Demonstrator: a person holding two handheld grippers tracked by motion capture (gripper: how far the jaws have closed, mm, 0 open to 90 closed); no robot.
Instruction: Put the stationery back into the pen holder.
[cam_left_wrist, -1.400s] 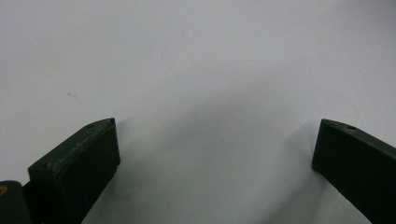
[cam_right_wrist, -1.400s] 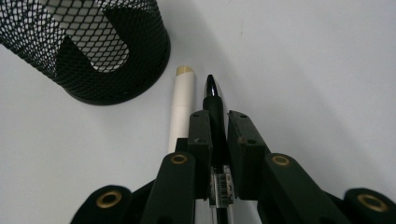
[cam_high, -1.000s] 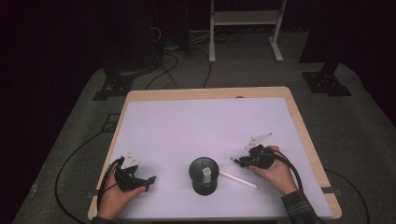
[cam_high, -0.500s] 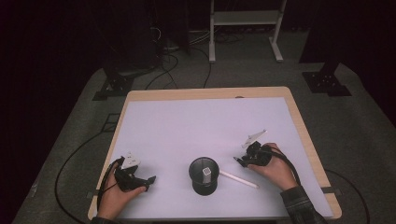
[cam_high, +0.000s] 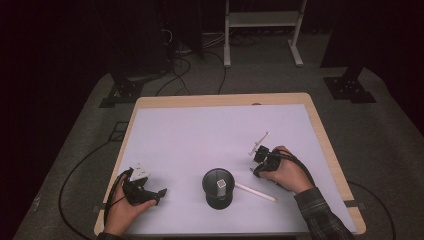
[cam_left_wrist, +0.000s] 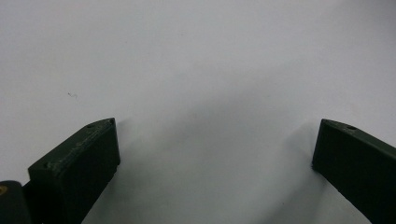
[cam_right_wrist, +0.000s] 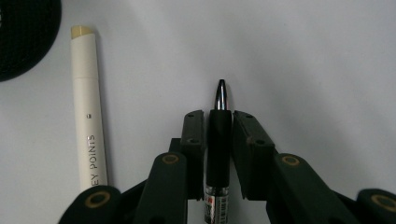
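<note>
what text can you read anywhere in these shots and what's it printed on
"EY POINTS": printed lengthwise on the white marker lying on the table beside the black mesh pen cup; the start of the wording is cut off behind the right gripper.
Red and black label print on the clear barrel of the black pen between that gripper's jaws: too small and cut off to read.
No other readable text.

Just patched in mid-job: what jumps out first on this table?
The right claw stands out first: a black pen sits between its jaws, tip pointing ahead over the white table. A black mesh cup stands at the near middle, with a white marker lying just right of it. The left claw rests open near the near left corner.
</note>
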